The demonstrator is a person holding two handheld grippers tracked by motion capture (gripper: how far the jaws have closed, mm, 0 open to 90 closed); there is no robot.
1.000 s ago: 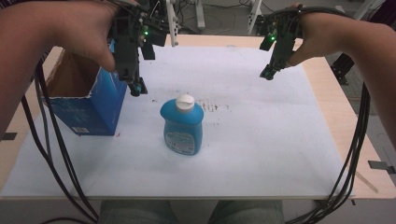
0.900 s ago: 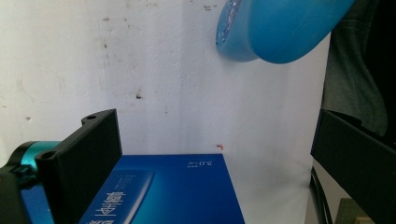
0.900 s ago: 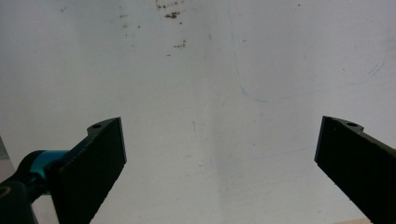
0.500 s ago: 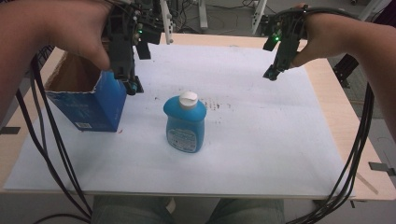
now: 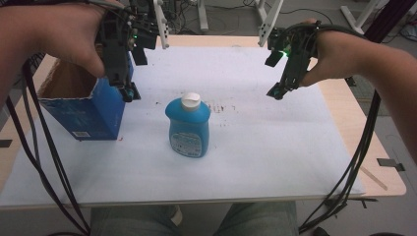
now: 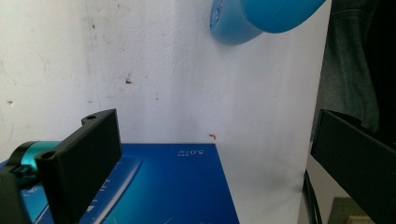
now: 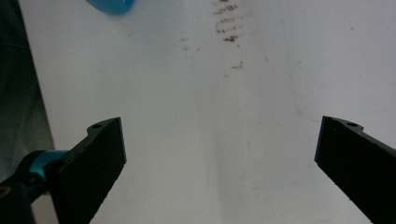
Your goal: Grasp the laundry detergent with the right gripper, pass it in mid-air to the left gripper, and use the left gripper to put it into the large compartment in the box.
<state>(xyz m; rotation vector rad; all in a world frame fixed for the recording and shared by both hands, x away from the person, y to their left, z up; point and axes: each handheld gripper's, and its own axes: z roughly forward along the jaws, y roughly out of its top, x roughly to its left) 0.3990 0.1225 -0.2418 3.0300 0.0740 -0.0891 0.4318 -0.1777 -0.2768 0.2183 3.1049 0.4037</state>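
Your bottle (image 5: 188, 126) stands upright at the centre of the high view, on the white sheet (image 5: 275, 147). Judge it heavy and slick; grip the flat body below the cap. Both tools are wide open and empty: left gripper (image 5: 129, 93) at upper left over the box (image 5: 81, 105), right gripper (image 5: 276, 92) at upper right.

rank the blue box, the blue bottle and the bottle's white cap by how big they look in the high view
1. blue box, open-topped, at the left of the table: largest.
2. blue bottle, standing mid-table: clearly smaller than the box.
3. white cap on top of the bottle: smallest by far.
All three stand about equally far from the camera, so the order is safe.
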